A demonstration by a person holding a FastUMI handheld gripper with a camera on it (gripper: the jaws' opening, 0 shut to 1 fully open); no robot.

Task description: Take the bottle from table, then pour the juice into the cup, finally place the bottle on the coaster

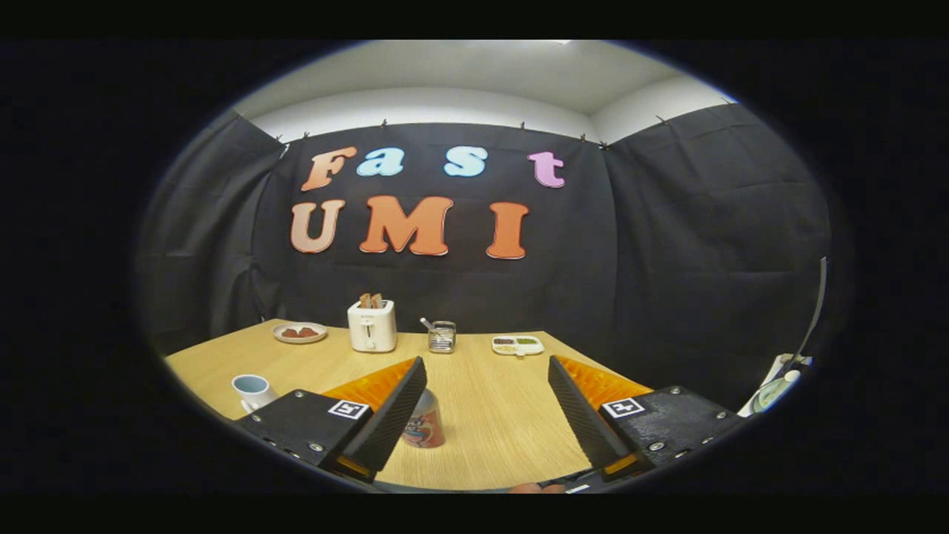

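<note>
Step in hand: the first one, taking the bottle from the table; nothing is held yet.
Gripper: the gripper (487, 393) has its two fingers spread wide apart, with only bare table (489, 415) between them.
Bottle: the bottle (424, 424) stands upright on the table, just beside the inner face of the left finger (393, 415), which hides part of it. It is not between the fingers in a centred way; whether it touches the left finger cannot be told.
Cup: the cup (250, 389) stands on the table to the left, beyond the left finger's mount. Something pale lies under it; whether this is the coaster cannot be told.
Far things: a toaster (372, 326), a plate (299, 333) with food, a small metal holder (442, 337) and a divided dish (518, 345) stand near the far edge of the table, well apart from the bottle.
Next move: in judgement, the gripper should shift to the left until the bottle is midway between the fingers, then close on its body.
Risk: if it closes from here, the left finger may push the bottle over.
</note>
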